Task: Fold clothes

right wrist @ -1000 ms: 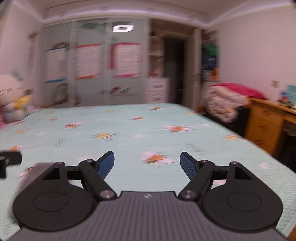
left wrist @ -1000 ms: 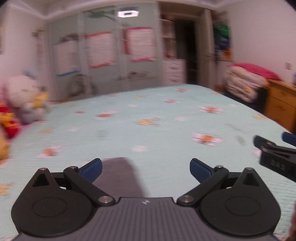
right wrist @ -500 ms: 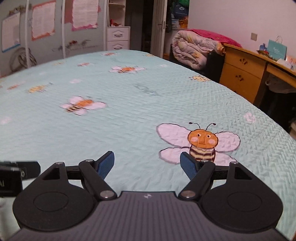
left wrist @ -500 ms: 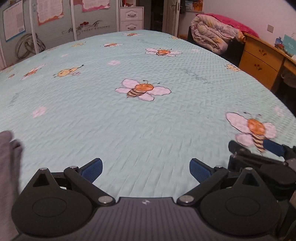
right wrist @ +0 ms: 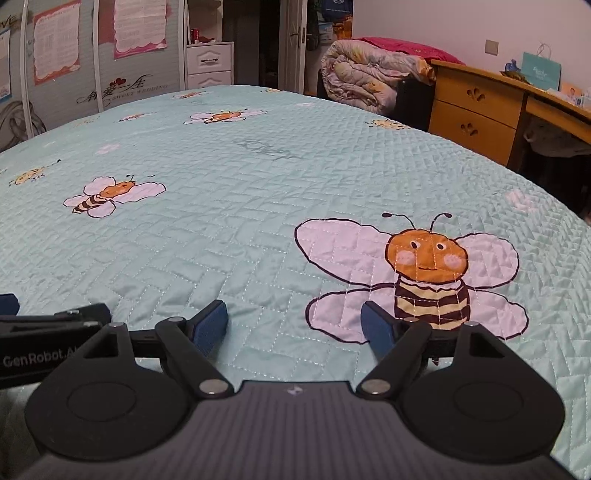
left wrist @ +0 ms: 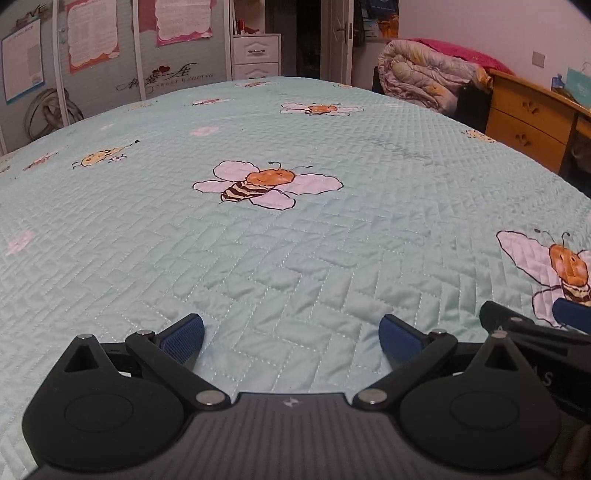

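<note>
Looking for the clothes to be folded turns up none in either wrist view: only the pale green quilted bedspread fills the foreground, stitched in a brick pattern and printed with cartoon bees. The left gripper hangs low over this cover with its jaws wide apart and nothing between the blue pads. The right gripper is likewise spread wide and empty, its blue pads close above the fabric. The two tools sit just beside each other: the right one's black finger shows at the right edge of the left view, and the left one's lettered body shows at the left edge of the right view.

A large bee print lies just ahead of the right gripper's right finger, and a smaller bee print lies further up the bed ahead of the left gripper. Beyond the far edge of the bed stand a white drawer unit, wardrobe doors with pink-framed posters, and a dark open doorway. To the right, a rolled floral duvet sits beside a wooden desk with drawers.
</note>
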Available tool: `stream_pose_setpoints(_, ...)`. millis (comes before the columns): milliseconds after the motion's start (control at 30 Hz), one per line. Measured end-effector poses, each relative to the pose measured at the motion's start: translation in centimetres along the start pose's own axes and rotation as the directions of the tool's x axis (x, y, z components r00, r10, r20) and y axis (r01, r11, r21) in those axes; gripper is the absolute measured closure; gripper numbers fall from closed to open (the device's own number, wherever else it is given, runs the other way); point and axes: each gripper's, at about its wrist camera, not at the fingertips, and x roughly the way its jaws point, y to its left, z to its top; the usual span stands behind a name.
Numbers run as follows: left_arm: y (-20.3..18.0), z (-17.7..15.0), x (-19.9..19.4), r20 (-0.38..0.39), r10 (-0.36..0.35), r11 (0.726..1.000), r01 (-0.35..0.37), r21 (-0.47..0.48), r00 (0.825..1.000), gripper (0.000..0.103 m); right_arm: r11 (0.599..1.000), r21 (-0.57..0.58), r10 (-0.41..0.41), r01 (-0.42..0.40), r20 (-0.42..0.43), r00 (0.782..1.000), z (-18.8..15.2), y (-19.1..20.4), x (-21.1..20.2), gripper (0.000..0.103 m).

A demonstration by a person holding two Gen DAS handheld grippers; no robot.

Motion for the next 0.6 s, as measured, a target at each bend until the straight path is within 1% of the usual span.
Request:
stream_pose_setpoints(200, -0.02, 0.04, 0.51, 0.005, -0.006, 1.000, 0.005, 0.013, 1.000, 0.000, 1.000, 0.010, 0.009, -0.009, 0.006, 1.000, -0.01, -0.21, 0.01, 0.023)
stream_pose_setpoints(600, 0.22, -0.05, 0.80, 0.019, -0.018, 1.000, 0.018, 0.005, 1.000, 0.000, 1.000, 0.020, 0.016, -0.017, 0.007, 1.000, -0.03, -0.39, 0.12, 0.023)
